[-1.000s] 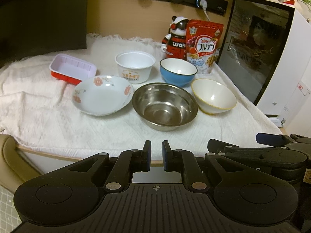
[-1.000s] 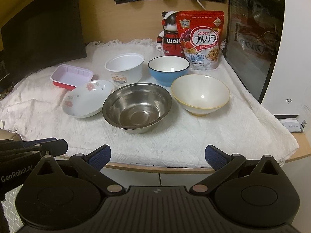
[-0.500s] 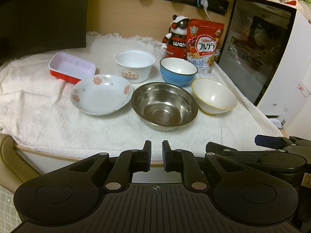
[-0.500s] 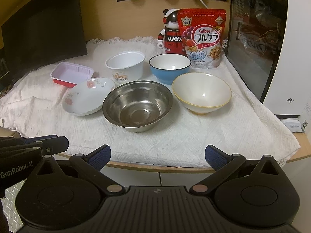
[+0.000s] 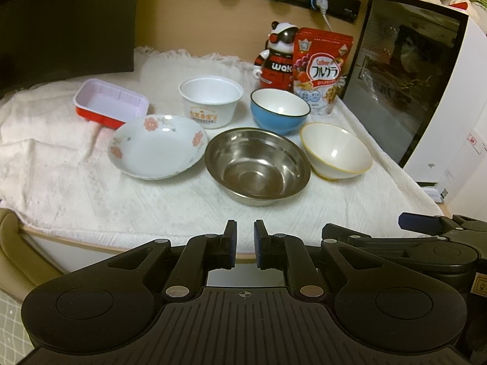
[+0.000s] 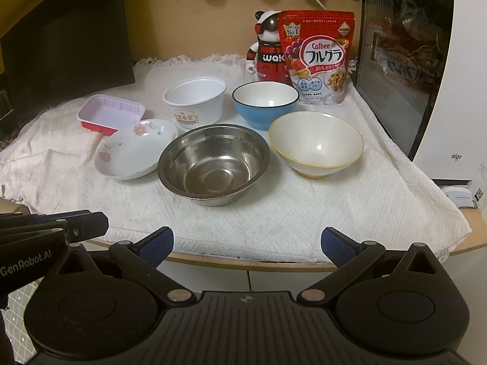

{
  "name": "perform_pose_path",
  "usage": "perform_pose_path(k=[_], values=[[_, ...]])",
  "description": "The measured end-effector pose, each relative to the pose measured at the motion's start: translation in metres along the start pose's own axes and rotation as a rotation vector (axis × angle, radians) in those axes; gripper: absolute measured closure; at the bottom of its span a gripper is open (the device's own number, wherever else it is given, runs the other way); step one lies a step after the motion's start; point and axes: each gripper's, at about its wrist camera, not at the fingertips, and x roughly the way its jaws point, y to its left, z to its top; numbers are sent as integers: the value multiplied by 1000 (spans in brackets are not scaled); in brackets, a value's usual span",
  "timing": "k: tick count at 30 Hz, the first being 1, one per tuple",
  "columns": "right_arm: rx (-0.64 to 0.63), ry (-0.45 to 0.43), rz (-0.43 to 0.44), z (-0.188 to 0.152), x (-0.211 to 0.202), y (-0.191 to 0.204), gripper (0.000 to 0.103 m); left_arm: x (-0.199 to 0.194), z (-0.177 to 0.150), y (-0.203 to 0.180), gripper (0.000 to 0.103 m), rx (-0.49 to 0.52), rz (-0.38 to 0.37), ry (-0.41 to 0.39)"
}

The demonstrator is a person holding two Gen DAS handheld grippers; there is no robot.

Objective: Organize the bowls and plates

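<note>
Left tongs (image 5: 242, 240): pressed together, nothing between them, before the worktop (image 5: 76, 237) edge.
Right tongs (image 6: 247, 245): spread wide, empty.
Steel bowl (image 5: 257, 165): centre of the white cloth (image 5: 61, 182).
Flowered plate (image 5: 156, 146): just left of the steel bowl.
Yellow-rimmed bowl (image 5: 335, 150): just right of it.
Blue bowl (image 5: 279, 111): behind it.
White tub (image 5: 211, 101): behind it, leftward.

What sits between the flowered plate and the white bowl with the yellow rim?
The steel bowl sits between the flowered plate and the yellow-rimmed bowl; both wrist views show it.
</note>
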Motion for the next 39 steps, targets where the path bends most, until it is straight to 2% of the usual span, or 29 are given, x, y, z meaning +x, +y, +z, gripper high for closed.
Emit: perform_pose_path(k=[18, 21, 24, 26, 29, 33, 35, 39], values=[[0, 1, -16, 23, 30, 4, 0, 30, 32, 34, 90, -46, -16, -15], [26, -18, 6, 26, 39, 3, 0, 46, 38, 46, 90, -62, -80, -19], [74, -38, 32, 29, 53, 1, 0, 71, 44, 65, 90, -108, -185, 9], [100, -31, 38, 32, 67, 1, 0, 90, 49, 74, 90, -114, -220, 54], [145, -10, 32, 37, 90, 2, 0, 114, 58, 85, 90, -80, -230, 113], [244, 20, 38, 44, 120, 1, 0, 143, 78, 110, 90, -60, -350, 155], [311, 43, 45, 47, 135, 2, 0, 157, 93, 123, 90, -60, -367, 190], [434, 88, -3, 51, 156, 4, 0, 189, 122, 137, 90, -25, -408, 297]])
